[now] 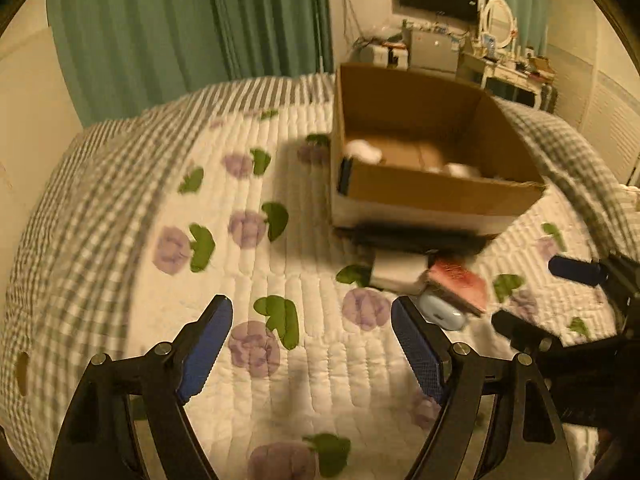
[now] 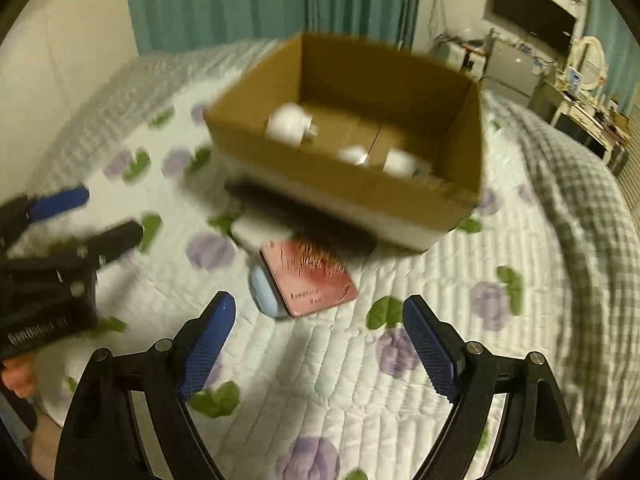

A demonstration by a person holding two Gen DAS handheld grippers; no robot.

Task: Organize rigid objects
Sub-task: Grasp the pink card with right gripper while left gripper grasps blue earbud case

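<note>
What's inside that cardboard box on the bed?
The cardboard box holds three white objects, too blurred to identify, lying on its brown floor. The near wall hides the front strip of the floor, so anything lying there cannot be seen.

Black claw point(image 2: 318, 344), blue textured pads point(image 2: 206, 344), silver screws

Motion blur and cut-off parts

You can't identify the blurred white items point(image 2: 290, 123) in the cardboard box point(image 2: 360, 196), nor the dark smear point(image 1: 416, 238) under its near wall. The red box point(image 2: 312, 282) hides most of the pale blue object point(image 2: 262, 292); its print is unreadable.
</note>
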